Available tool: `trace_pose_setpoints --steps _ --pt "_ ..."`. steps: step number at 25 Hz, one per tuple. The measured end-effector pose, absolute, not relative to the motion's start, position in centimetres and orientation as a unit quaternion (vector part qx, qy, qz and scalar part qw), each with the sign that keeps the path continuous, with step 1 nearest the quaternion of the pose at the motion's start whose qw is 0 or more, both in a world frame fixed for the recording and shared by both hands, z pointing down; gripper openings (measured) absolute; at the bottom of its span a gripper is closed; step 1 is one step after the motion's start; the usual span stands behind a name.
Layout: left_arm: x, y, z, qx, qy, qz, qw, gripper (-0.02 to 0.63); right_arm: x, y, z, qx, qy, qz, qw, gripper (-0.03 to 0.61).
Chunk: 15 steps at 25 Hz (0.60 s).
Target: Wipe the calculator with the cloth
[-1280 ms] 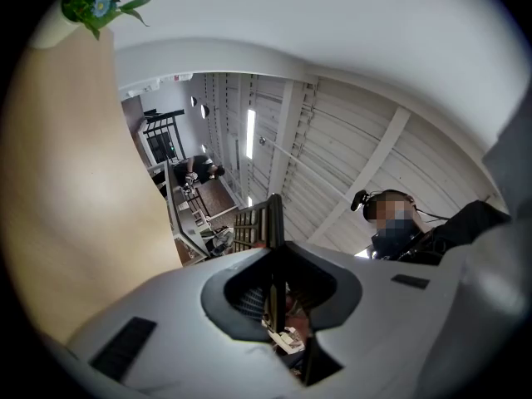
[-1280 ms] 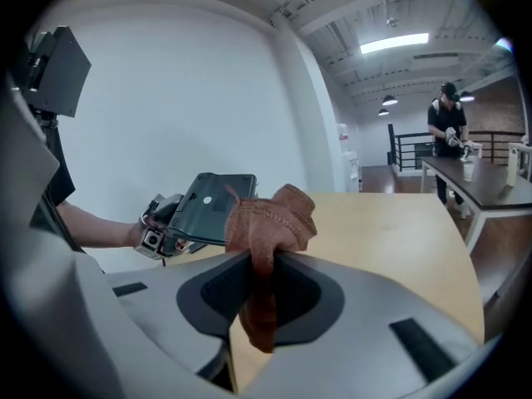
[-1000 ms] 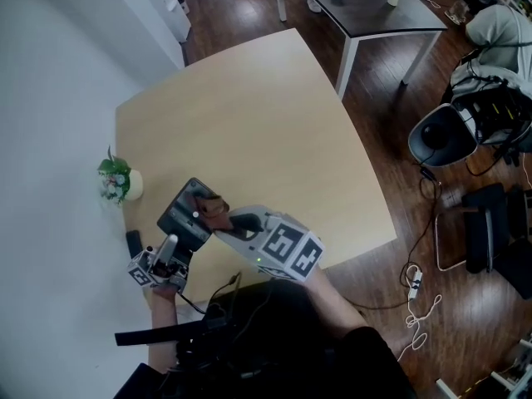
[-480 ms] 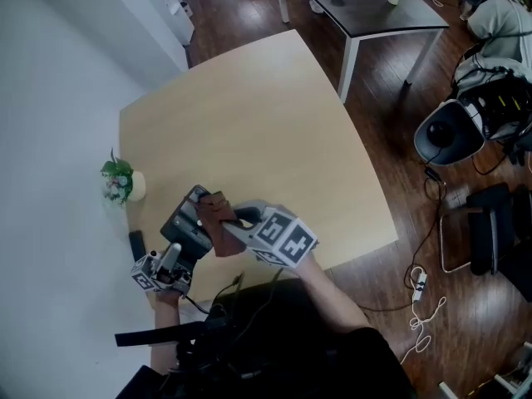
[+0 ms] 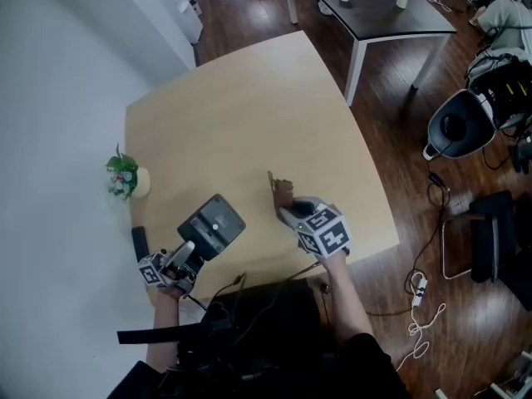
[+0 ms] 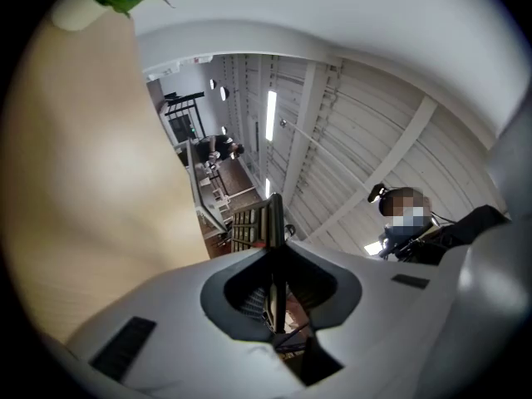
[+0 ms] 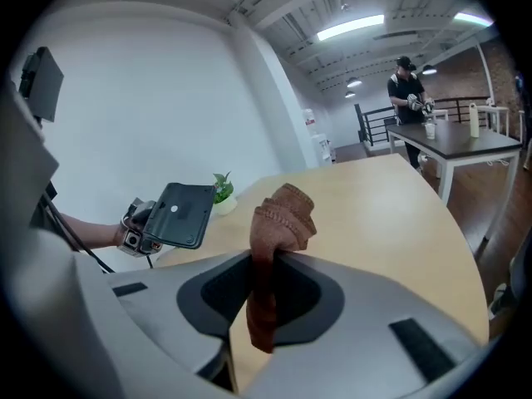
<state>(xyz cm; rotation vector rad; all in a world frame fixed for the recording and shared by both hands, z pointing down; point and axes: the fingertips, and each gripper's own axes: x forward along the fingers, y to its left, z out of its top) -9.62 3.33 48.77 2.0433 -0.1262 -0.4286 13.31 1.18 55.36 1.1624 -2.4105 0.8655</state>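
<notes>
- Your left gripper (image 5: 189,253) has its jaws almost together, pinching the near edge of the calculator (image 5: 213,225).
- In the left gripper view the calculator (image 6: 273,223) stands edge-on between those jaws, with rows of keys showing on its left face.
- You hold the calculator tilted up over the near left corner of the light wooden table (image 5: 249,115). Its dark back, which carries a small white dot, is turned upward and toward your right side.
- Your right gripper (image 5: 288,207) has its jaws pressed on the brown cloth (image 5: 281,188).
- In the right gripper view the cloth (image 7: 281,214) bunches out past the jaw tips, and a tail of it hangs down between the jaws.
- The cloth sits over the table's near edge, well apart from the calculator and to its right. Whether it touches the tabletop cannot be told.
- A small potted plant (image 5: 123,177) stands at the table's left edge, beyond the calculator.
</notes>
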Motion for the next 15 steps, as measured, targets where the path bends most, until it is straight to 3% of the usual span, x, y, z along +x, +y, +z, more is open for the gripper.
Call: trace_pose_setpoints --steps 8,13,15 --pt "-9.3 5.2 60.0 0.788 0.047 0.000 0.614 0.060 5.9 2.9 60.1 0.333 -0.870 0.300 0.205 0.066" --pt "-7.6 5.6 66.5 0.754 0.106 0.133 0.634 0.060 2.6 3.7 67.4 0.307 -0.851 0.297 0.306 0.067" --pt "-7.9 4.8 67.5 0.743 0.123 0.163 0.638 0.067 1.4 4.0 69.0 0.319 -0.835 0.330 0.302 0.069"
